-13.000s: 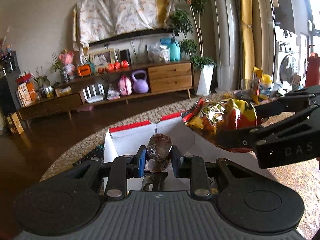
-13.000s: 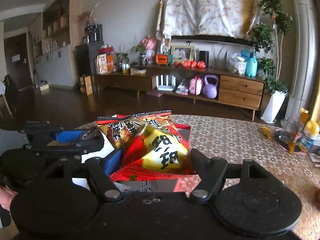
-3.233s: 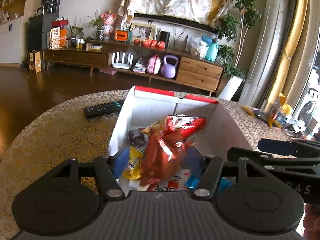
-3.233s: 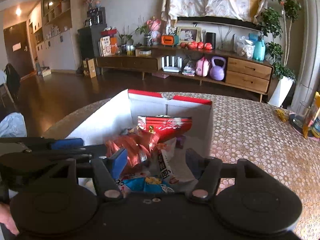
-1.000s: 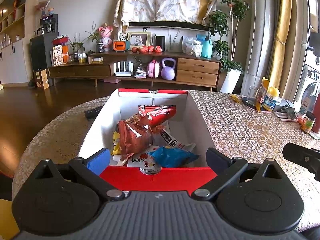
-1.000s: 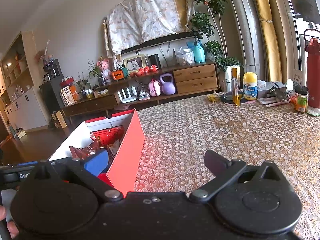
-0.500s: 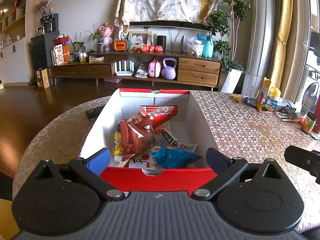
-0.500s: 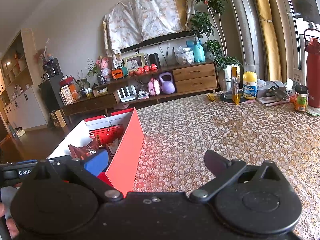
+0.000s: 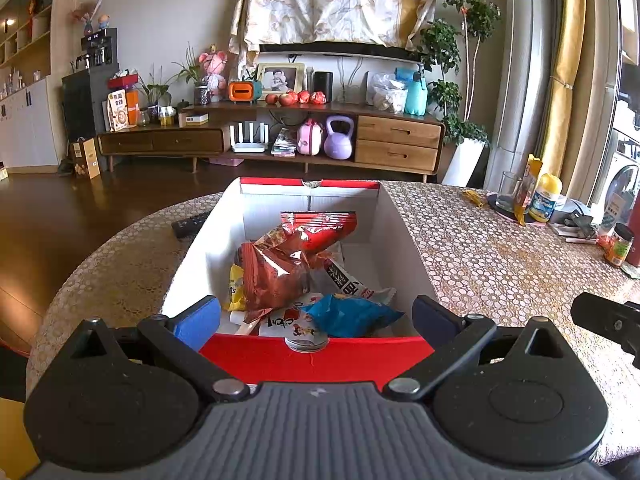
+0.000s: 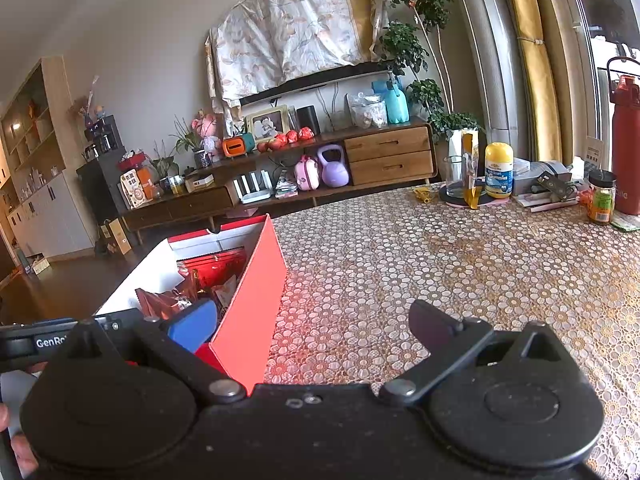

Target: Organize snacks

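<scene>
Now my left gripper (image 9: 316,318) and right gripper (image 10: 312,326) both hang wide apart, holding nothing. All the snack bags (image 9: 296,264) sit in the red box (image 9: 316,354) near the bench's left edge, so I think I'm done.

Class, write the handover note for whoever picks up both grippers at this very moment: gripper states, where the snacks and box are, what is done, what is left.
Left gripper: open, empty, at the near red wall of the box.
Right gripper: open, empty, straddling the box's right near corner.
Snacks: red foil bag, blue packet, red packet at the far end and others all lie inside the box.
Done: no snack shows loose on the tablecloth in these views.
Left: probably only tidying the pile; the items at the table's far edge look like household things, not snacks.
</scene>
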The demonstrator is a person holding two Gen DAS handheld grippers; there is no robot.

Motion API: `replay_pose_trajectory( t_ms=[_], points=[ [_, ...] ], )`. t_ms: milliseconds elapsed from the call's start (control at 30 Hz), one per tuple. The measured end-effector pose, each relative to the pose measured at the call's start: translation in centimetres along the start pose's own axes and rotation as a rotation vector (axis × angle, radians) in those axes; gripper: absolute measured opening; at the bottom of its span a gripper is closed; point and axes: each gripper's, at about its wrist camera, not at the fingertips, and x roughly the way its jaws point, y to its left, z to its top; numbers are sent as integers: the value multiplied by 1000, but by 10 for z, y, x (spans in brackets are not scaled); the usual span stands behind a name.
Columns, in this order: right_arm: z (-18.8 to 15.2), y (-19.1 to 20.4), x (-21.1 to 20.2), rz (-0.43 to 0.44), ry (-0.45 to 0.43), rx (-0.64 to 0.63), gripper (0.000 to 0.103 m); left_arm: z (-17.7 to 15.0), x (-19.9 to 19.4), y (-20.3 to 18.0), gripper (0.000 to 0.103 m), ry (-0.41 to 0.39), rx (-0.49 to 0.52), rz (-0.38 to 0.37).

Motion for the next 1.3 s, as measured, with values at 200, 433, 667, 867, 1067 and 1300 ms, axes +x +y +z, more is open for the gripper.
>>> replay_pose_trajectory(
  t_ms=[200,433,667,867,1067,1300],
  points=[
    [0,0,0,-1,1,1,103,0,0,0,103,0,2,-1],
    [-1,-1,0,-2,2,2,103,0,1,0,103,0,4,-1],
    [-1,-1,0,-3,2,3,103,0,1,1,103,0,4,0],
    [-1,-2,0,-3,4,3,103,0,1,1,103,-1,5,-1],
    [-1,-2,-1,-3,4,4,103,-2,0,0,103,-10,6,-3],
    [-1,-2,-1,-3,3,4,103,-2,-1,1,103,-12,4,-3]
  ],
)
